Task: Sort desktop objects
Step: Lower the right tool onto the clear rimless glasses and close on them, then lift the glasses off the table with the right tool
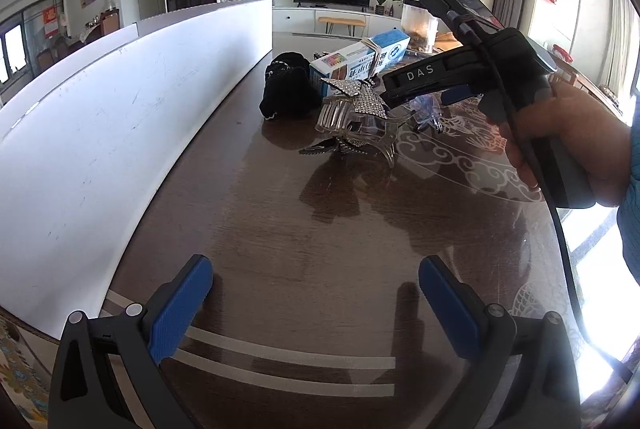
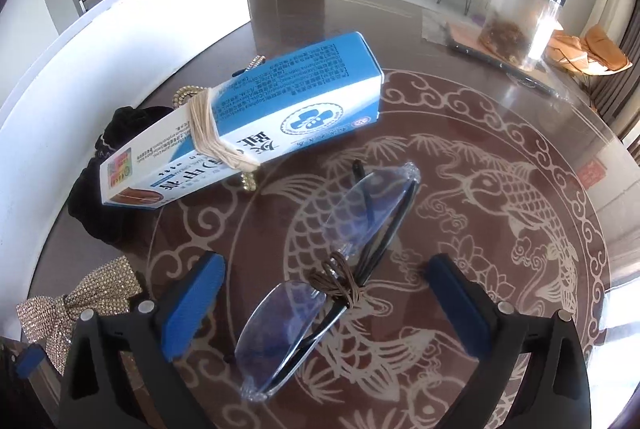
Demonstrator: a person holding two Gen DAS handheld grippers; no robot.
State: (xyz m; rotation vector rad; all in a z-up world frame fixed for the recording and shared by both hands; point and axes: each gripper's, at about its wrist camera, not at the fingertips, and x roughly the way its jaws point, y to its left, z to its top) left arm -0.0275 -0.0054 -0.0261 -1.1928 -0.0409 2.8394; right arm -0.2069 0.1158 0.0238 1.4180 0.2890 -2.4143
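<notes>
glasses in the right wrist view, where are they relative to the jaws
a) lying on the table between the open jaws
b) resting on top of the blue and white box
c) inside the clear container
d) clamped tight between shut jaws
a: the glasses lie flat on the table, between the right gripper pads, whose jaws stand wide apart and touch nothing; the blue and white box lies beyond them.

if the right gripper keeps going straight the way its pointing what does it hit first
Most likely the glasses: they lie on the table between the open fingers of the right gripper, with a brown cord knotted at the bridge. The blue and white box lies further on, to the left. Depth is hard to judge.
</notes>
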